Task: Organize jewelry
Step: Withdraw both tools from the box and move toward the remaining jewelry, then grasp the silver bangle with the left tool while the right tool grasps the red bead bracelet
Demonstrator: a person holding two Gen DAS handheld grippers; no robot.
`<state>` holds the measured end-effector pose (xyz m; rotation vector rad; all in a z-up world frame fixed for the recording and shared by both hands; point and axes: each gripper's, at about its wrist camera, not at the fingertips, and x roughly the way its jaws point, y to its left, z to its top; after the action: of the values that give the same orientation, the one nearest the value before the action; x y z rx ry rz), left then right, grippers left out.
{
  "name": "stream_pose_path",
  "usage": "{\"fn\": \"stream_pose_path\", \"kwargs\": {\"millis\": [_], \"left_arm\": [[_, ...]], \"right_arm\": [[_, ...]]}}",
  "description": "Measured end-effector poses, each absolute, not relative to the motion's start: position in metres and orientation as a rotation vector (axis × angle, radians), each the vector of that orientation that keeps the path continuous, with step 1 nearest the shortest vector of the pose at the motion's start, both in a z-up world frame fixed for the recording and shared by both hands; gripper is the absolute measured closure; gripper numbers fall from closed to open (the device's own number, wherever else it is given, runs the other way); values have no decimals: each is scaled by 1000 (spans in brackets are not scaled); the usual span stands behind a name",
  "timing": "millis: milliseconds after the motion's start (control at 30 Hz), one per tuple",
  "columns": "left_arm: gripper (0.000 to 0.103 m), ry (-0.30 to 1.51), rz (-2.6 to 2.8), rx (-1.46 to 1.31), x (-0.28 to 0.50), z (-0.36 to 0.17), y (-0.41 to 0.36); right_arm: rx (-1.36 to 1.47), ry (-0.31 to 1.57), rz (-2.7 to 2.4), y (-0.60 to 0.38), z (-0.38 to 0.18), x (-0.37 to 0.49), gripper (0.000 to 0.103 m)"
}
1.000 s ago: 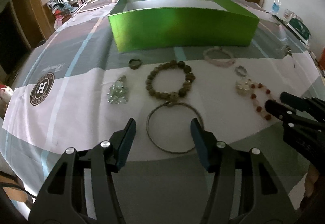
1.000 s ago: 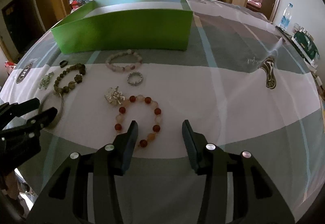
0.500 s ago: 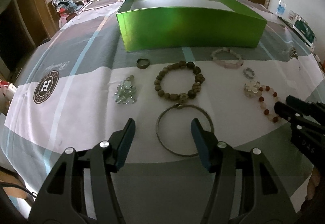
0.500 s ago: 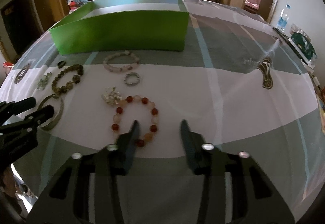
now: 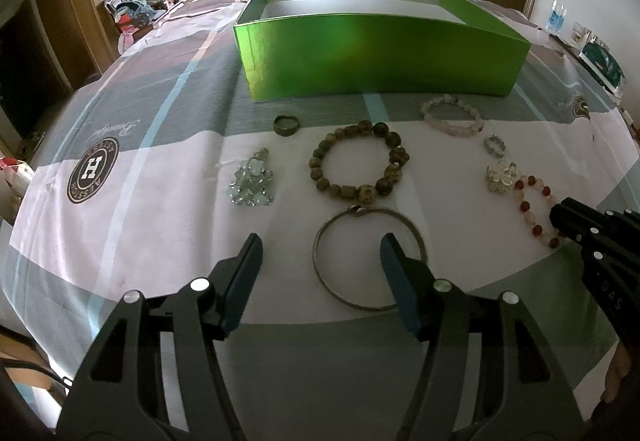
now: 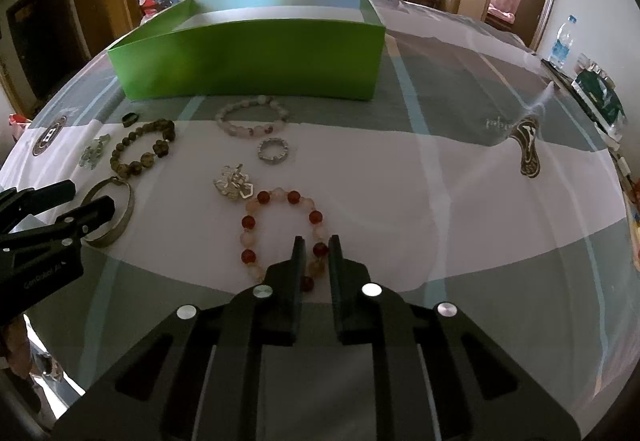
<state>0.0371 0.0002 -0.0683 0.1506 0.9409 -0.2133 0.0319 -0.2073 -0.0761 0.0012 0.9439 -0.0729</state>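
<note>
A red and white bead bracelet point(image 6: 248, 221) lies on the tablecloth. My right gripper point(image 6: 317, 241) has its jaws closing on the bracelet's near side, with beads pinched between the pads; it shows at the right edge point(image 5: 560, 217) of the left wrist view. A thin metal bangle point(image 5: 360, 209) lies in front of my left gripper point(image 5: 320, 243), whose jaws are opening. The bangle's left rim sits between them untouched and the right finger overlaps it. The green box point(image 5: 380, 57) stands open behind.
Between the grippers and the box lie a dark bead bracelet point(image 5: 316, 161), a pink bead bracelet point(image 5: 452, 129), a small silver ring point(image 5: 495, 145), a dark ring point(image 5: 286, 125), a glass cluster point(image 5: 252, 185) and a silver brooch point(image 5: 500, 177). A water bottle point(image 6: 562, 41) stands far right.
The right jaws have gone from wide apart to nearly together around the red bracelet's beads. The left gripper has shifted slightly left, so the bangle now sits under its right finger.
</note>
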Motion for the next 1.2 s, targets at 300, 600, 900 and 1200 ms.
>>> {"fn": "stream_pose_path", "kwargs": {"millis": [300, 600, 900, 1200], "left_arm": [[39, 941, -213, 150, 37, -68, 1], [39, 941, -218, 149, 39, -69, -1], [45, 943, -229, 147, 41, -69, -5], [97, 942, -291, 141, 39, -68, -11]], "right_arm": [[9, 941, -84, -209, -77, 32, 83], [17, 934, -85, -212, -77, 33, 80], [19, 932, -83, -212, -77, 33, 80], [28, 929, -54, -211, -76, 32, 94]]}}
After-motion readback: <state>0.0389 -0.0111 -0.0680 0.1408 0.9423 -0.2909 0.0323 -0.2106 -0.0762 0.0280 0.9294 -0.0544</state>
